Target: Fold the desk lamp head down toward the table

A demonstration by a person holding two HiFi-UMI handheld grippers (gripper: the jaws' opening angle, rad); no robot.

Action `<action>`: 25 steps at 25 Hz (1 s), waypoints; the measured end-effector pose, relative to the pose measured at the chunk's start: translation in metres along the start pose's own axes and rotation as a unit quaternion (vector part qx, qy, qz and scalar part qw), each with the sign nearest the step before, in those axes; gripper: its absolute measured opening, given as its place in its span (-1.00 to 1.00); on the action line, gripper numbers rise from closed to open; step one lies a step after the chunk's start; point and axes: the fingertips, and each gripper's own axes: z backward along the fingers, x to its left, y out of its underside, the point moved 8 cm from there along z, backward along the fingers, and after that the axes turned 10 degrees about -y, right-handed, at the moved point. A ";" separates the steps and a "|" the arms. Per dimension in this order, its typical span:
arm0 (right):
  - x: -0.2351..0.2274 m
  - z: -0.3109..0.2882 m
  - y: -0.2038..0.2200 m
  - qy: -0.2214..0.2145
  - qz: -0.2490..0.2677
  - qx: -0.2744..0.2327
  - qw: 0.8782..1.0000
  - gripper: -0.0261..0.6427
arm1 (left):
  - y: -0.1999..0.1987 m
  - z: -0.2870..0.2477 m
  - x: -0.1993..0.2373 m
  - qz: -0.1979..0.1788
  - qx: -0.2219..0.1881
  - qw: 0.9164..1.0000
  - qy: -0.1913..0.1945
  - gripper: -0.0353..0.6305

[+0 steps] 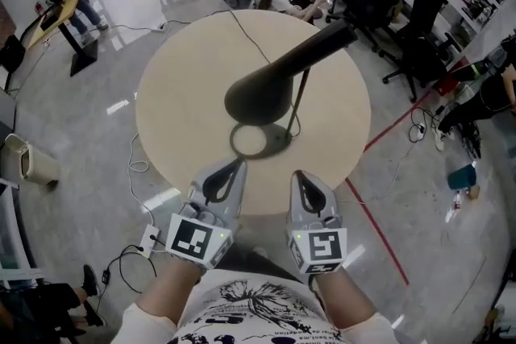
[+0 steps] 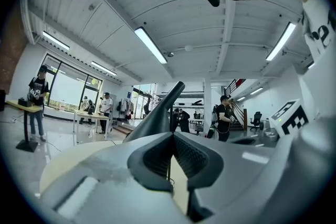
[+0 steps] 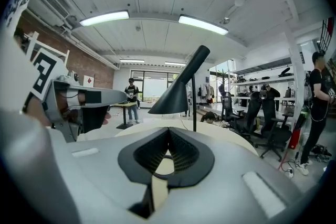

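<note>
While held side by side at the near rim of the one round counter (image 1: 173,93), touching nothing: two grippers. Left gripper (image 1: 239,163) fingers pressed together, empty; right gripper (image 1: 297,174) fingers likewise together, empty. Just beyond both on the counter, one black desk lamp (image 1: 278,80): one round base (image 1: 260,141), one thin upright stem (image 1: 300,97), one cone head (image 3: 176,97) raised and tilted, wide mouth over the base. Beyond the counter, several office chairs (image 1: 403,4).

- Desk lamp (image 1: 280,83): black; conical head (image 1: 266,89), thin upright stem (image 1: 300,97), ring base (image 1: 258,139).
- Head raised and tilted, wide opening facing down.
- Base lies flat just ahead of left gripper (image 1: 232,167) and right gripper (image 1: 300,176), touching neither.
</note>
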 end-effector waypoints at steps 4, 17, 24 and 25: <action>0.004 0.013 0.013 -0.024 0.001 0.004 1.000 -0.89 | 0.008 0.026 -0.021 0.012 -0.003 1.000 -0.023 -0.88; 0.068 0.043 0.028 -0.053 -0.002 0.004 0.999 -0.89 | 0.006 0.120 -0.023 0.040 -0.031 0.997 -0.063 -0.88; 0.125 0.089 0.044 -0.032 -0.008 0.010 0.999 -0.89 | 0.020 0.200 -0.021 0.018 0.003 0.999 -0.050 -0.88; 0.134 0.096 0.046 -0.030 -0.009 0.008 0.999 -0.89 | 0.022 0.211 -0.021 0.019 0.004 0.999 -0.049 -0.88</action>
